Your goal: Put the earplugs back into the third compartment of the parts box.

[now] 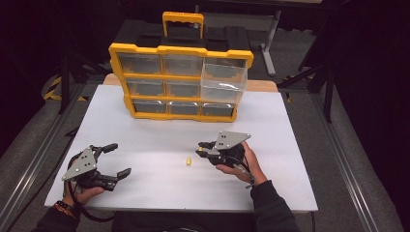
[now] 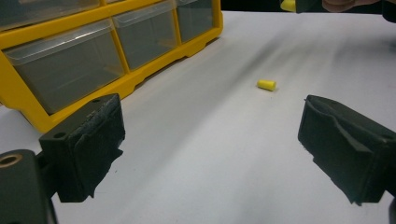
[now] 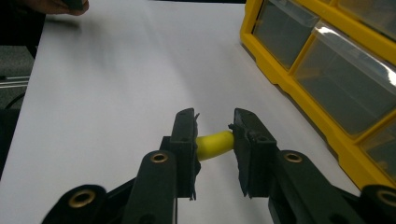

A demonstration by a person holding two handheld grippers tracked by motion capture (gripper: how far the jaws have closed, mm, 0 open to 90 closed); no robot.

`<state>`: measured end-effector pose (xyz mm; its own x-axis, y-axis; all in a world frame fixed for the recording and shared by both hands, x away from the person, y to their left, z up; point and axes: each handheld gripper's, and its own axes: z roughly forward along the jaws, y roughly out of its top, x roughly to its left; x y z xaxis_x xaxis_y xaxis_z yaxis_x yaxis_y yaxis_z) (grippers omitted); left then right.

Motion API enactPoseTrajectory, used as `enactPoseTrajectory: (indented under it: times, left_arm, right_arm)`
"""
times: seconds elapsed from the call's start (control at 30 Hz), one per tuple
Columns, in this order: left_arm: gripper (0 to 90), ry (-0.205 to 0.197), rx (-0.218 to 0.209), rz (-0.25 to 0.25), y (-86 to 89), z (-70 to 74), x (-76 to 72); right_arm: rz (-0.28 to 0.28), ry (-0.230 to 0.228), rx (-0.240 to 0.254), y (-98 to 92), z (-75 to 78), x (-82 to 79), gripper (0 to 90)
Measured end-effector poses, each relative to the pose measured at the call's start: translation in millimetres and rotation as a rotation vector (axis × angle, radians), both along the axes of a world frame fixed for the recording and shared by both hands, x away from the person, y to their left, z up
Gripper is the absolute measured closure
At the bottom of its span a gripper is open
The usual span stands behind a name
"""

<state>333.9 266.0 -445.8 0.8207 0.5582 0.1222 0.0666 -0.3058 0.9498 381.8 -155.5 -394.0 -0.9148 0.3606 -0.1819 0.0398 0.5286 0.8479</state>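
Between right claw (image 3: 214, 140) tips, clamped yellow plug (image 3: 215, 145), left claw (image 2: 210, 149) apart, no legible writing.

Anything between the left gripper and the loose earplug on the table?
Nothing visible. The left gripper has its jaws open, and bare table lies up to the earplug. The right gripper holds another.

I am holding my left gripper (image 1: 116, 159) low at the near left of the table, its jaws standing wide apart with nothing between them, my left hand (image 1: 82, 193) wrapped under its body. My right hand (image 1: 244, 166) is gripping the right gripper (image 1: 199, 150) from behind, pointing it leftward, jaws pressing in on a small yellow earplug (image 3: 214, 144) held crosswise between the pads.
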Motion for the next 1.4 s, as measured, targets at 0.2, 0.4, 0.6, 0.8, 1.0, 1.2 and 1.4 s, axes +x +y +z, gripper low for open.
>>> enactPoseTrajectory:
  times: [0.2, 0.4, 0.6, 0.8, 1.0, 1.2, 1.4]
  left_arm:
    - [8.3, 0.000, -0.001, -0.005, 0.3, -0.2, 0.3]
    - [8.3, 0.001, -0.001, -0.006, -0.1, -0.3, 0.4]
    - [8.3, 0.006, -0.003, -0.004, -0.6, -1.2, 0.8]
    - [8.3, 0.004, -0.005, -0.004, -0.1, -0.9, 0.8]
    - [8.3, 0.007, -0.001, -0.004, -0.6, -1.2, 0.9]
    - [8.3, 0.009, -0.001, -0.004, -0.2, -1.4, 1.2]
    - [8.3, 0.012, -0.003, 0.000, -0.2, -1.8, 1.8]
  right_arm:
    - [-0.024, -0.035, 0.015, -11.2, 9.9, -6.4, 70.9]
    - [-0.059, -0.060, 0.054, -24.3, 19.7, -11.2, 70.8]
    - [-0.086, -0.078, 0.074, -35.0, 26.4, -14.4, 70.8]
    - [-0.105, -0.094, 0.091, -39.7, 31.6, -17.3, 71.1]
    - [-0.114, -0.116, 0.114, -41.9, 38.1, -19.7, 71.0]
    - [-0.136, -0.150, 0.140, -46.8, 49.1, -22.0, 70.9]
    - [-0.160, -0.181, 0.174, -55.7, 64.8, -22.2, 70.9]
